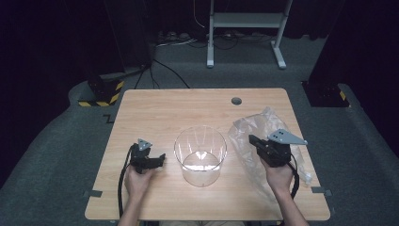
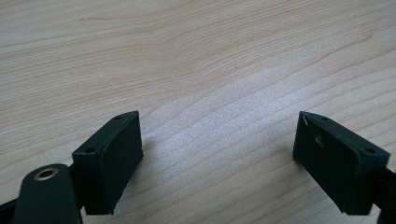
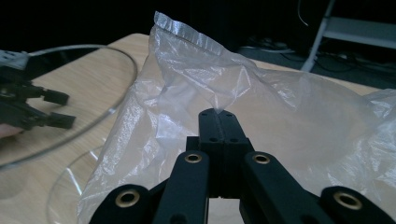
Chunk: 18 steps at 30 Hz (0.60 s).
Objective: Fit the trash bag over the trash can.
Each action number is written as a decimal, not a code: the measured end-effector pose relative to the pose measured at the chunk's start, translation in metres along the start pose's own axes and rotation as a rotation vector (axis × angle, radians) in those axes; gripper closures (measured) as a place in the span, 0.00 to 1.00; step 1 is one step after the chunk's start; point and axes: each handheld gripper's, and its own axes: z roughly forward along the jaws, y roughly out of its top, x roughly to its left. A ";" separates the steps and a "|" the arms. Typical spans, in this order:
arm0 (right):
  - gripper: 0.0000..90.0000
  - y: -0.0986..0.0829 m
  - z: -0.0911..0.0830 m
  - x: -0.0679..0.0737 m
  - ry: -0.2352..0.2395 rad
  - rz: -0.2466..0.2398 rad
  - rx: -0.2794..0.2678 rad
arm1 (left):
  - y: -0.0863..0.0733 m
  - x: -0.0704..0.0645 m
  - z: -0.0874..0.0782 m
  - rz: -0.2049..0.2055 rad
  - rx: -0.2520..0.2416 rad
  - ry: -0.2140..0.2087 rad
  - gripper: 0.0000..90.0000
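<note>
Right tool (image 3: 218, 113) pressed together on a fold of the clear bag (image 3: 261, 107), pinching the film at its tip, probably to lift it open for lining the bin (image 1: 200, 155). Bag seen crumpled on the right side of the surface (image 1: 155, 113), touching the right tool, one sealed edge standing up beyond the jaws. Bin, clear and round, stood upright at the middle of the surface, between the two tools, just left of the bag. Left tool (image 1: 158, 161) held low over bare wood, jaws spread wide with nothing between them, apparently kept ready to catch the bag's other side or steady the bin. In the left gripper view, left tool (image 2: 218, 154) aimed at plain surface, well apart from the bag. Bag still outside the bin, so lining judged not yet begun. Thin film likely to slip or tear if tugged hard.
</note>
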 end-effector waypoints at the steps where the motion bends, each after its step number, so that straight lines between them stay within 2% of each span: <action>1: 1.00 0.003 -0.001 0.003 0.009 -0.009 -0.006 | 0.000 0.000 0.000 0.000 0.000 0.001 0.18; 4: 1.00 0.011 -0.005 0.012 0.036 -0.044 -0.015 | 0.000 0.000 0.000 0.000 0.000 0.001 0.18; 6: 1.00 0.013 -0.006 0.015 0.046 -0.050 -0.019 | 0.000 0.000 0.000 0.000 0.000 0.001 0.18; 9: 1.00 0.021 -0.007 0.030 0.082 -0.076 -0.040 | 0.000 0.000 0.000 0.000 0.000 0.001 0.18; 10: 1.00 0.021 -0.007 0.030 0.082 -0.076 -0.040 | 0.000 0.000 0.000 0.000 0.000 0.001 0.18; 14: 1.00 0.023 0.002 0.043 0.119 -0.099 -0.031 | 0.000 0.000 0.000 0.000 0.000 0.001 0.18; 15: 1.00 0.024 0.010 0.050 0.142 -0.105 -0.020 | 0.000 0.000 0.000 0.000 0.000 0.001 0.18; 17: 1.00 0.024 0.012 0.052 0.148 -0.106 -0.017 | 0.000 0.000 0.000 0.000 0.000 0.001 0.18; 18: 1.00 0.024 0.018 0.058 0.165 -0.108 -0.009 | 0.000 0.000 0.000 0.000 0.000 0.001 0.18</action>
